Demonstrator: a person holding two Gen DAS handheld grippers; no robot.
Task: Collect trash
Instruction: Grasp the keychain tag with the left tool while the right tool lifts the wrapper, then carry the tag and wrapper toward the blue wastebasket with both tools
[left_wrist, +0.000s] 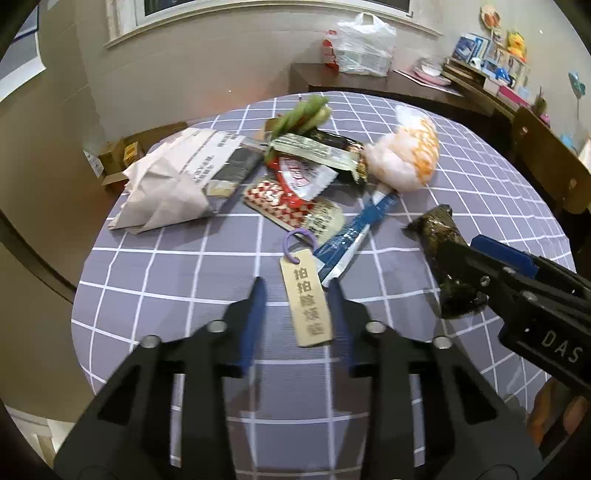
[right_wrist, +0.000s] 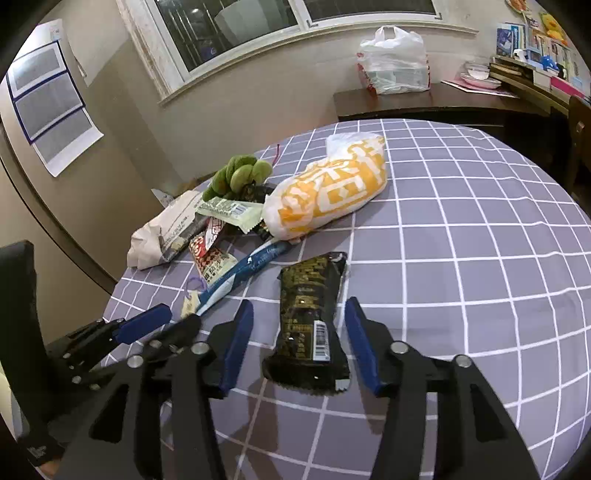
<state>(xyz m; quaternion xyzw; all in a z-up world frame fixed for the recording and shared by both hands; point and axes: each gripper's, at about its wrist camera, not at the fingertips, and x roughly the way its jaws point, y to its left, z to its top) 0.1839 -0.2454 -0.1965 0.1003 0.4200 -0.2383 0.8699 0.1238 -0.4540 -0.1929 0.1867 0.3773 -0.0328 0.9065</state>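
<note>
**Trash heaped at the table's far-left side**

On the grey checked tablecloth (right_wrist: 480, 258), the crumpled white paper bag (left_wrist: 166, 184) lies leftmost. Right of it sit flat snack wrappers (left_wrist: 295, 177), then the white-and-orange plastic bag (right_wrist: 332, 192). Nearer lie the long blue-and-white sachet (left_wrist: 351, 232), the wooden tag (left_wrist: 306, 302) and, rightmost, the black foil wrapper (right_wrist: 310, 314).

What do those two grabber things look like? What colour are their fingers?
Both look the same. The left gripper and the right gripper each have two chunky black plastic arms with triangle-shaped holes and shiny silver bolts. Their fingers are flat blue pads. White letters "DAS" are printed on the side of the right one, seen from the left camera. No cables show.
</note>
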